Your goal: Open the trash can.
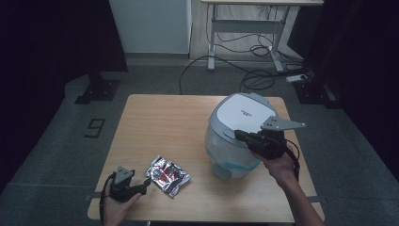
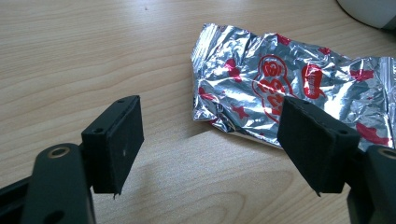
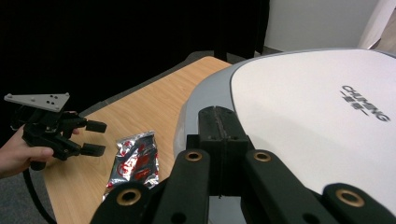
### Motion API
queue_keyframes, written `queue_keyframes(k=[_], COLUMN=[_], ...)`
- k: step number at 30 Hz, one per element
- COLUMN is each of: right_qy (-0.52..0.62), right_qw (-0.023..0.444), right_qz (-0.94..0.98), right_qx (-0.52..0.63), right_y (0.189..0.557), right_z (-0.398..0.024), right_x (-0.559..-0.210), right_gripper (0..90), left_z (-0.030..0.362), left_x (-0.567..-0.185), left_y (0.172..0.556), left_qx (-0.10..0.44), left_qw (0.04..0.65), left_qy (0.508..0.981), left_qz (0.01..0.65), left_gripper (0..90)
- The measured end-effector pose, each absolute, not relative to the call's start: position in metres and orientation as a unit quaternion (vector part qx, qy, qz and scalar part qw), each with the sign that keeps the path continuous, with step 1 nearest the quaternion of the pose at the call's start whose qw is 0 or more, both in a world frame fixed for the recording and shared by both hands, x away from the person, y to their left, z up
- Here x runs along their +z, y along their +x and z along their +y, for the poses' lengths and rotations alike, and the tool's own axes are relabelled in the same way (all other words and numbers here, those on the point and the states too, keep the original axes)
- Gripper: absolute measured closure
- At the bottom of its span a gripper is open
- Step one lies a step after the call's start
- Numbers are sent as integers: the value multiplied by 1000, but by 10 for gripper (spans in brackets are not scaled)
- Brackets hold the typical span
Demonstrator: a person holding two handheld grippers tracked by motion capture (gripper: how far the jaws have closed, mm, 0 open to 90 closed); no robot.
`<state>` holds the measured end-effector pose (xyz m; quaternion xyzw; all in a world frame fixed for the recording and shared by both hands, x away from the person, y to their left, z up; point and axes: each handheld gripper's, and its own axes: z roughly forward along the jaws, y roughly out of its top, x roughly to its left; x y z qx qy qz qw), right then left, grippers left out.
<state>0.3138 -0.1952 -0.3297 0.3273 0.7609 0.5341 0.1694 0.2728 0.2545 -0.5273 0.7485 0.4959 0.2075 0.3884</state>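
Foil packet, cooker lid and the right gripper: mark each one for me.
foil packet [image 2: 280, 84], left gripper view, on its red printed middle.
cooker lid [image 3: 317, 126], right gripper view, on the white top panel.
right gripper [image 3: 218, 122], right gripper view, at the tips of its closed jaws.

Bare tabletop [image 1: 160, 122] left — white bin [image 1: 237, 136] blocking right

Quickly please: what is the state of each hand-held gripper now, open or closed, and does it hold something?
Left hand-held gripper: open, holding nothing; the foil packet lies just ahead of it.
Right hand-held gripper: closed, nothing between its jaws, at the lid of the rice cooker.
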Motion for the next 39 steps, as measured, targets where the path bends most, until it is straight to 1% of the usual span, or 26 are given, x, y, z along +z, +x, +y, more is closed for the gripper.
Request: queue_keyframes(k=[10, 29, 32, 39], right_qy=[330, 337, 341, 345], right_qw=[177, 181, 198, 198], right_qz=[767, 776, 778, 781], right_qx=[521, 502, 490, 481], right_y=[321, 324, 323, 323], right_z=[-181, -176, -174, -172], right_x=[-329, -329, -327, -325], right_gripper=[898, 899, 900, 900], left_z=[253, 253, 253, 252], left_x=[-527, -527, -527, -527], left_y=[273, 273, 272, 273], left_qx=[207, 207, 207, 208], left_qw=[390, 389, 389, 389], left_qy=[749, 750, 750, 750], left_qz=[494, 494, 494, 493], left_gripper=[228, 229, 229, 229])
